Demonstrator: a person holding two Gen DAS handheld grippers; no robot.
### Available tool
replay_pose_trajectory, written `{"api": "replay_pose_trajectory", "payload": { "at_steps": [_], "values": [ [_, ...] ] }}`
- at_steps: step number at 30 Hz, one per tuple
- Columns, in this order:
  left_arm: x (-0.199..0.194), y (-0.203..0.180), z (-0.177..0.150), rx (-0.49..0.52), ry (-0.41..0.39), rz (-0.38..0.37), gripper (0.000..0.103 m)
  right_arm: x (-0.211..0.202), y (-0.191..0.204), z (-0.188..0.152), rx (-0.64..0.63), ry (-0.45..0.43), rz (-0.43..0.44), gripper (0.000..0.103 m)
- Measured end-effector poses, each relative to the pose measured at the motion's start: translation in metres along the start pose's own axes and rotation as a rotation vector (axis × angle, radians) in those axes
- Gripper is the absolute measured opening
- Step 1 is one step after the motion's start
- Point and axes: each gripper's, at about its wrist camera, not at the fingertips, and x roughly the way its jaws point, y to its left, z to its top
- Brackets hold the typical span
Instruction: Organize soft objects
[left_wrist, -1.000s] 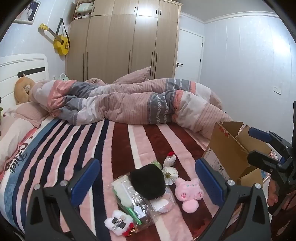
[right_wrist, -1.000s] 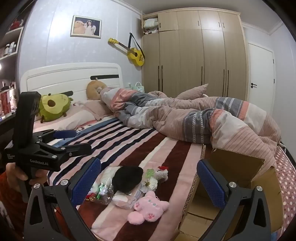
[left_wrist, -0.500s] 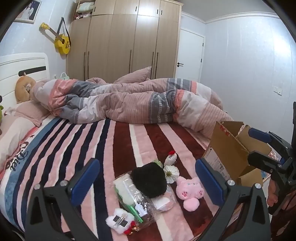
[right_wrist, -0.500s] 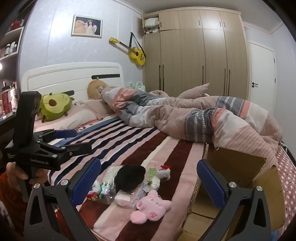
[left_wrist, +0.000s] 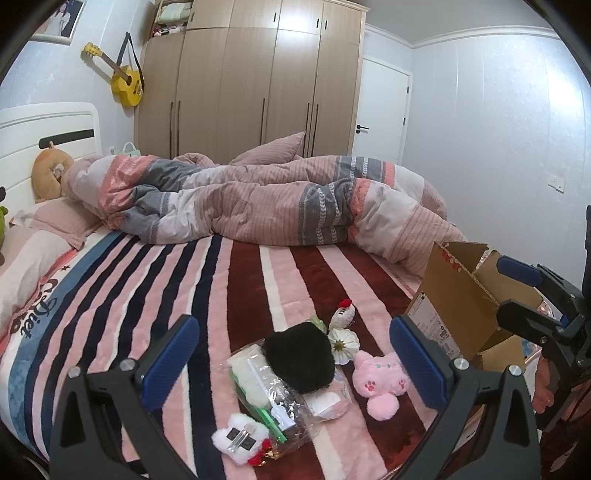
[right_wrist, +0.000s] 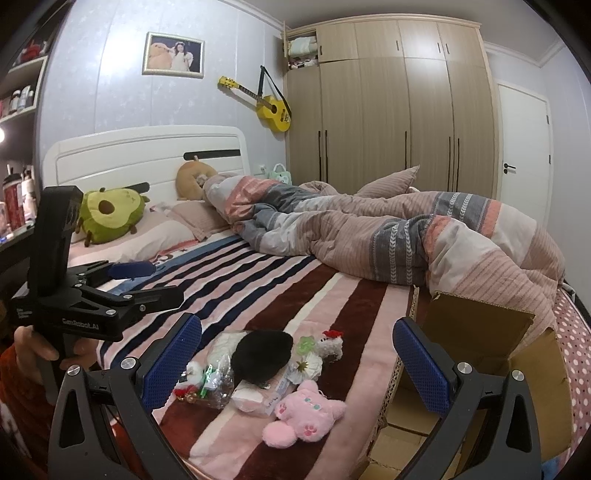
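Both grippers wide open w/ nothing in them: left gripper (left_wrist: 293, 356), right gripper (right_wrist: 297, 356). Soft stuff piled on the striped bed (left_wrist: 155, 280): pink plush (left_wrist: 380, 380) at 3 o'clock of the black pouch (left_wrist: 300, 356), cardboard box (right_wrist: 476, 354) just beside the pile, further toward 3.

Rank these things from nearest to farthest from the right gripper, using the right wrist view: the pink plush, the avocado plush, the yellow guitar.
1. The pink plush, on the striped blanket just ahead of the right gripper.
2. The avocado plush, far left, by the headboard.
3. The yellow guitar, on the wall beside the wardrobe.
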Motion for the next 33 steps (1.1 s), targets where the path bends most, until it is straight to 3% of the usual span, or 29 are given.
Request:
{"api": "replay_pose_trajectory", "payload": {
  "at_steps": [33],
  "values": [
    [-0.0015,0.0006,0.0015,0.001,-0.013,0.005,0.103,-0.0003,0.0001,-0.0015,0.006,0.002,0.025,0.103]
  ]
}}
